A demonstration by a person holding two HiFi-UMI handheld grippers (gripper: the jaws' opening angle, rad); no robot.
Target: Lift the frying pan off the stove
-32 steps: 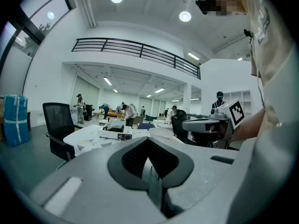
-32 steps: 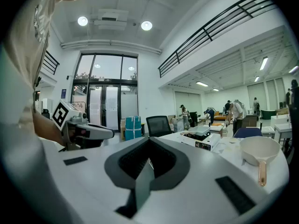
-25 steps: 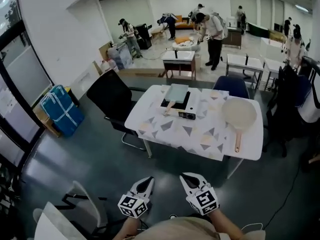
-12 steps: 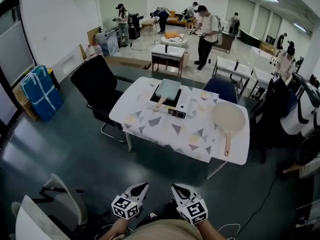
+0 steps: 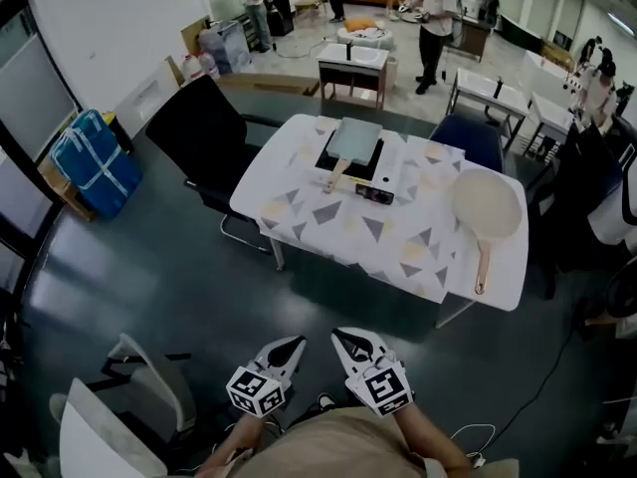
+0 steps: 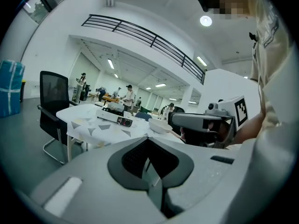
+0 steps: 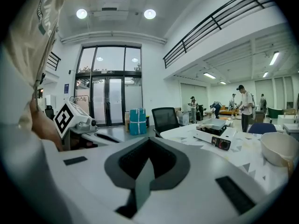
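On the white patterned table point(image 5: 328, 217) a flat pale-green square pan point(image 5: 353, 139) with a wooden handle rests on a black portable stove point(image 5: 375, 191). A round cream frying pan point(image 5: 486, 207) lies at the table's right end. Both grippers hang low by my body, far short of the table. My left gripper point(image 5: 295, 346) and right gripper point(image 5: 344, 337) are shut and hold nothing. In the left gripper view the stove point(image 6: 115, 118) lies far ahead of the shut left gripper point(image 6: 148, 158). The right gripper view shows the stove point(image 7: 214, 137) well beyond the shut right gripper point(image 7: 148, 164).
A black office chair point(image 5: 204, 137) stands at the table's left and a blue chair point(image 5: 468, 139) behind it. A blue bag point(image 5: 92, 162) leans by the left wall. A light chair point(image 5: 129, 406) is at my near left. Small tables and several people fill the back.
The view has shifted, so the table sits a little higher and further right in the picture than half a second ago. Both grippers stay shut and low near my body.
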